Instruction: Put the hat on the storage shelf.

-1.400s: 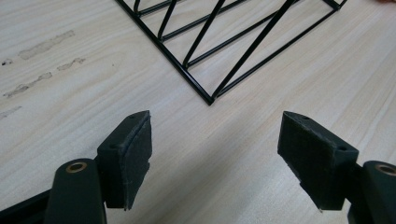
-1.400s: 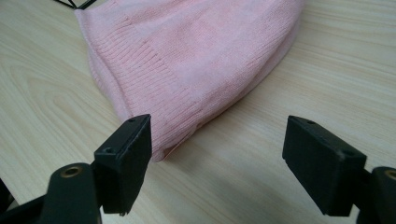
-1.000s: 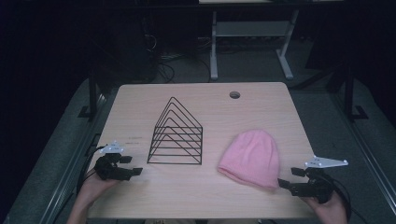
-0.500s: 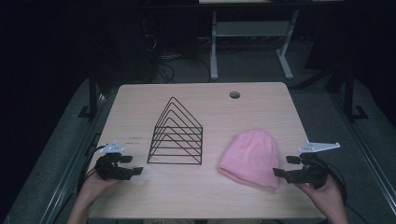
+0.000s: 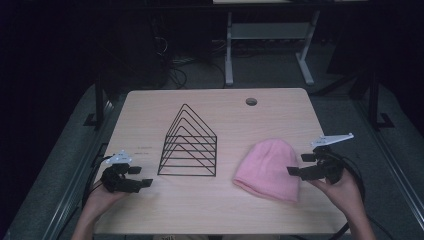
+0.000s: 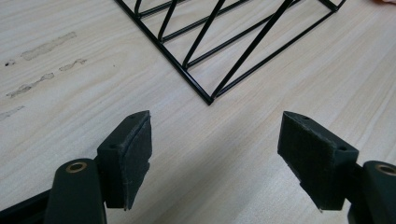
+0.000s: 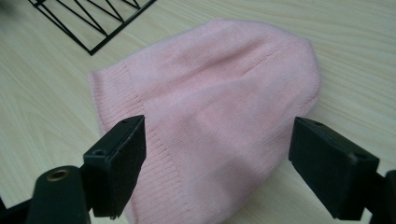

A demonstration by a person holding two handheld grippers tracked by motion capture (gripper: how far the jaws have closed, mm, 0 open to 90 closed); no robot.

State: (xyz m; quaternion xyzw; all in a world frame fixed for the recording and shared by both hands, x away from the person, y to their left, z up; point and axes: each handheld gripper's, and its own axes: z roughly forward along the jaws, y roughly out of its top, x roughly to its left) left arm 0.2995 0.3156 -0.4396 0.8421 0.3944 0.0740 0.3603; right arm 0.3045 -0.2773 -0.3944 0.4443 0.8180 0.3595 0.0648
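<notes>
A black wire rack stands near the middle of the pale wooden desk, its triangular frames nested one behind another. To the right of the rack, close beside it but apart, a pink knit beanie lies flat. The right tool sits at the beanie's far edge from the rack, jaws spread wide over the ribbed cuff. Left of the rack, the left tool rests low with jaws wide apart, empty, pointing at the rack's near corner.
</notes>
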